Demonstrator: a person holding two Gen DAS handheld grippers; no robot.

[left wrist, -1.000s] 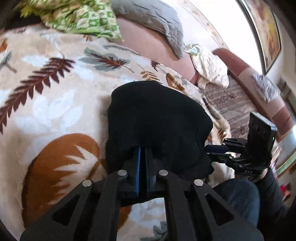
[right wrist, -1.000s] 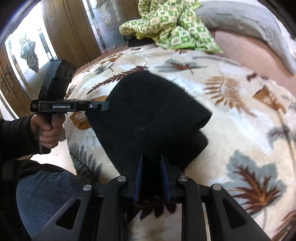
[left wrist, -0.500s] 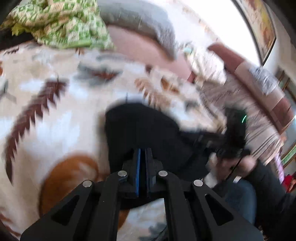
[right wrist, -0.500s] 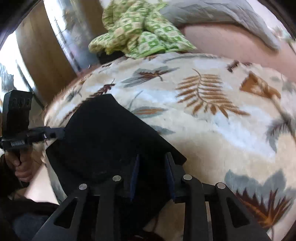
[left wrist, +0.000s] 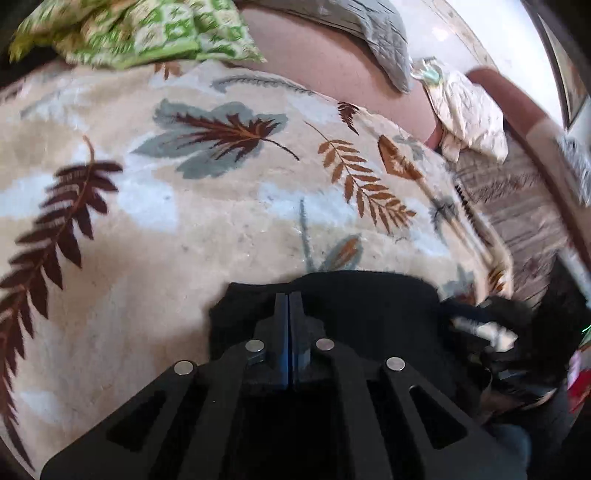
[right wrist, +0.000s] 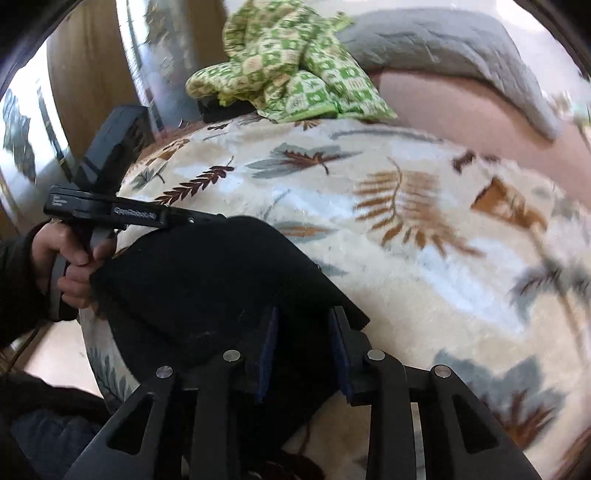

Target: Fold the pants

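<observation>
A cream blanket (left wrist: pixel 207 221) printed with brown, rust and grey-blue leaves is spread over a rounded surface. At the blanket's far edge a green checked cloth (right wrist: pixel 295 70) is heaped, and beside it a grey quilted pillow (right wrist: pixel 443 48) is laid over a pink cushion (left wrist: pixel 332 70). To the right of the blanket a striped cover (left wrist: pixel 517 206) and a crumpled pale cloth (left wrist: pixel 472 118) are seen on a reddish sofa (left wrist: pixel 524 110). Left of the blanket, wooden panels (right wrist: pixel 85 74) with bright glass (right wrist: pixel 22 122) are seen. Strong daylight is cast across the wall (left wrist: pixel 480 33) behind the pillow.
</observation>
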